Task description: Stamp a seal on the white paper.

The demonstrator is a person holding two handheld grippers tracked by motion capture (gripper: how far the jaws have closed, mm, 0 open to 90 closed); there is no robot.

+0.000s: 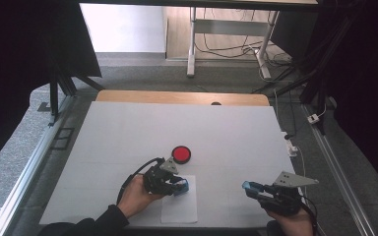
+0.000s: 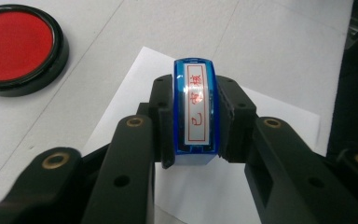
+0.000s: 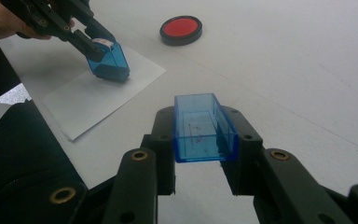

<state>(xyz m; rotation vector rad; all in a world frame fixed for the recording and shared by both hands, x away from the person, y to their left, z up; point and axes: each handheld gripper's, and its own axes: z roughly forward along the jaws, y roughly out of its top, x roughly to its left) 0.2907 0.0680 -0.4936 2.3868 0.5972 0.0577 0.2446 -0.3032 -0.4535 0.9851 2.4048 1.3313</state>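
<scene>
My left gripper (image 1: 177,186) is shut on a blue stamp (image 2: 196,109) whose white label carries red characters. The stamp (image 3: 109,63) leans over a white sheet of paper (image 3: 98,93), and its lower end seems to touch the sheet. A round red ink pad (image 1: 181,154) in a black case lies just beyond the paper. My right gripper (image 1: 250,188) hovers near the table's front right, shut on the stamp's clear blue cap (image 3: 204,128), hollow side up.
A white mat (image 1: 128,132) covers the tabletop, with a wooden strip (image 1: 177,97) along the far edge. Metal rails run down both sides. Desk legs and cables stand on the floor behind the table.
</scene>
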